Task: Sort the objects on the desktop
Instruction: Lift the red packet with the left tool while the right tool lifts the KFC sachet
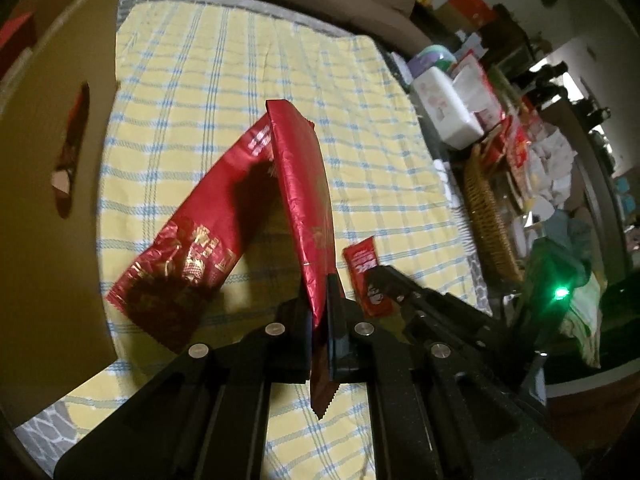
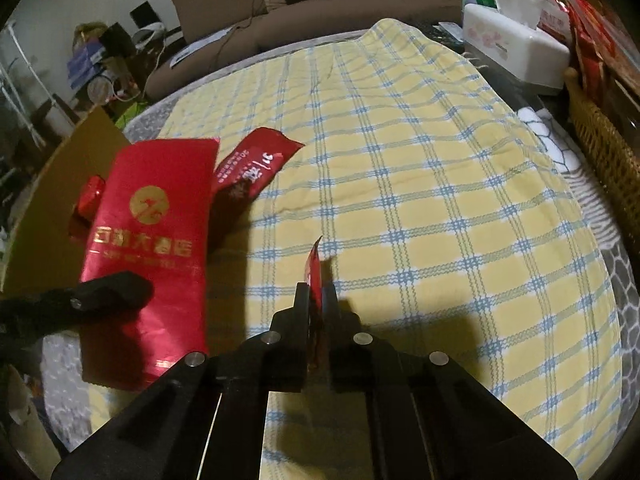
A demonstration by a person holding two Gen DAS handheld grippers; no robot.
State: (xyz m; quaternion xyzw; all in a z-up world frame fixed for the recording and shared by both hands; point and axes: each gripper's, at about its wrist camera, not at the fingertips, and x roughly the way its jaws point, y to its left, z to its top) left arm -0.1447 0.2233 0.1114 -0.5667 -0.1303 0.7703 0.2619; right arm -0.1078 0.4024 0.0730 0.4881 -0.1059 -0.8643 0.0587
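Left gripper (image 1: 318,300): its jaws were closed on the lower edge of a large red foil packet (image 1: 304,184), which stood up edge-on between the fingers, clear of the cloth.
Right gripper (image 2: 316,300): pinched shut on a small red sachet (image 2: 315,276), seen edge-on, so I could not read its print; its tip stuck up past the fingertips.
Second foil packet (image 1: 188,236): lay flat on the cloth just behind the lifted one, gold lettering facing up (partly in shadow).
Cloth (image 2: 420,200): yellow with blue checks, spread over the table and bare on the right side.
Cardboard box (image 1: 52,184): stood at the left edge of the cloth, with an oval handle slot showing red wrappers inside.
White tissue box (image 2: 516,52): sat off the far right corner of the cloth, beside a wicker basket (image 2: 608,152) of red packets.
Sofa (image 2: 320,20): brown, beyond the table.
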